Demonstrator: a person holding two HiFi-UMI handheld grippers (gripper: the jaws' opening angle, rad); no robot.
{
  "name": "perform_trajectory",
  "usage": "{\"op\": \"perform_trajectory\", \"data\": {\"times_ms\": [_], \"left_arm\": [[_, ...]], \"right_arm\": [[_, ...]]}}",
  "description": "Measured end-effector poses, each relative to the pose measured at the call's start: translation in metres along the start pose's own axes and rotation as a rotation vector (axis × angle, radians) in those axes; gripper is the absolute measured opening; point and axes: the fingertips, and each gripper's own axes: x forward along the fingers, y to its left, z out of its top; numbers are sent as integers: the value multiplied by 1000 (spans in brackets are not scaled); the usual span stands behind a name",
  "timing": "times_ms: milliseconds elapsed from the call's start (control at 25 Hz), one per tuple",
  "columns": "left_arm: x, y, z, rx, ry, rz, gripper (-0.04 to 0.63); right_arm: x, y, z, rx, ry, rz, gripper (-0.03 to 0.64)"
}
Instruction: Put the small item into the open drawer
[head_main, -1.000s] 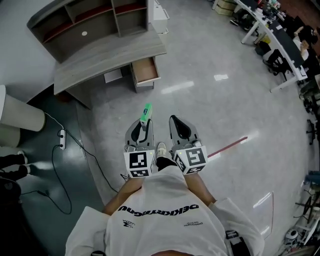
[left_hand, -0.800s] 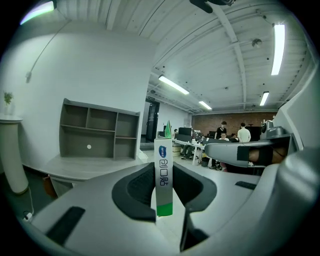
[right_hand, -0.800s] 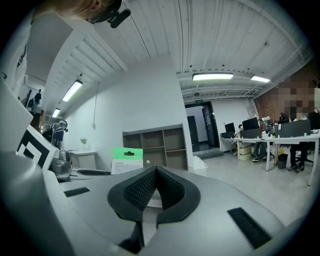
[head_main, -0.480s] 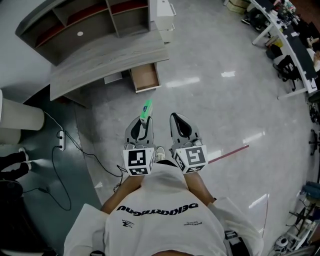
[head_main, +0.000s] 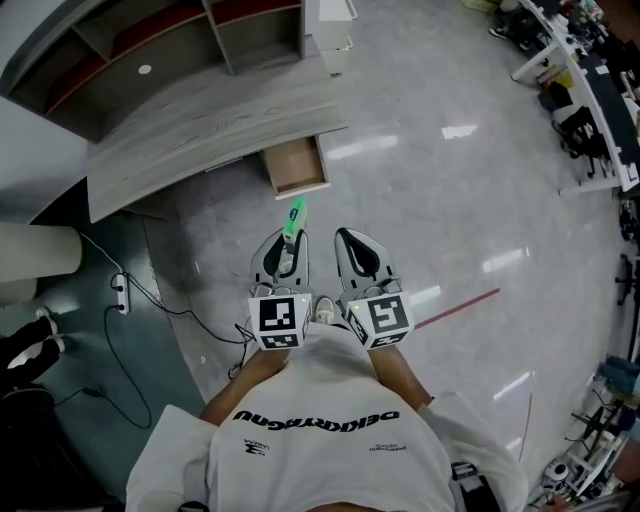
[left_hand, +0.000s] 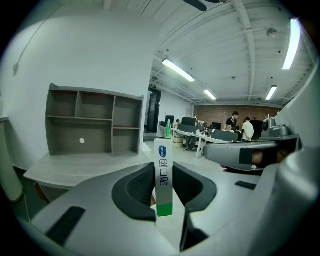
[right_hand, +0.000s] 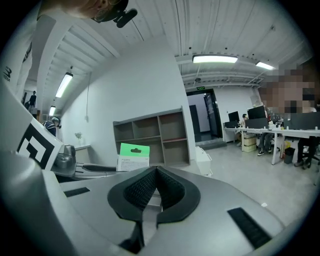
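Head view: the drawer (head_main: 297, 166) stands pulled out under the grey desk (head_main: 200, 120), its wooden bottom showing, with an open shelf unit (head_main: 150, 40) on the desktop behind it. My left gripper (head_main: 288, 245) pinches the small item (head_main: 293, 220), a flat white-and-green packet held upright over the floor (head_main: 430, 200), near side of the drawer. My right gripper (head_main: 352, 245) just beside it is pressed together. Polished grey floor, power strip (head_main: 121, 293) at left, office desks (head_main: 590, 90) far right.

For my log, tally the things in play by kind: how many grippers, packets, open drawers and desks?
Grippers: 2, the left gripper and the right gripper
Green-and-white packet: 1
Open drawer: 1
Desk: 1
Total: 5
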Motion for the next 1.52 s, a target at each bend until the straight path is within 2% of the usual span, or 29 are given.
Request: {"op": "perform_trajectory", "data": {"times_ms": [200,560,840,1080,1520], "left_arm": [[66,47,-4,0,47,-38,98],[154,93,-59,-57,181,-53,98],[198,108,-107,-137,239,-34,98],[227,112,-146,-183,291,-6,98],[273,122,-199,-199,380,44,99]], "right_arm": [[71,-13,-4,9,39,-22,29],[147,-42,-63,84,150,-73,29],[173,-62,-100,143,197,-114,29],[189,-80,-117,147,205,-129,29],[207,-94,-156,177,259,-132,29]]}}
